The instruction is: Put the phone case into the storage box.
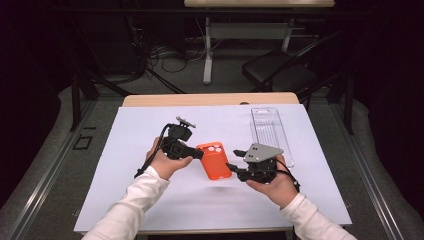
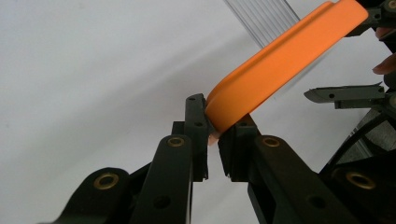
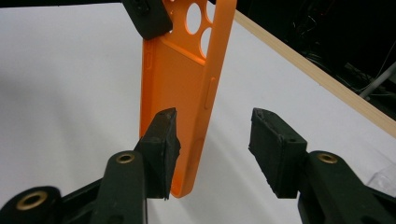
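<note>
Your left gripper (image 1: 196,152) has its jaws squeezed tight on the top corner of the orange phone case (image 1: 215,161). You hold the case up over the white sheet (image 1: 125,165) on the table (image 1: 150,100). Your right gripper (image 1: 231,165) has its jaws apart around the bottom end of the case, not pressing it. A clear plastic tray (image 1: 270,130) lies near your right hand.

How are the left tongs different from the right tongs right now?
The left tongs are shut on a corner of the orange phone case; the right tongs stand open, with the case's edge between their jaws but one pad well apart from it. The right tongs carry a grey three-cornered plate on top; I see none on the left tongs. Both are black, hand-held, and point toward the case from opposite sides.
</note>
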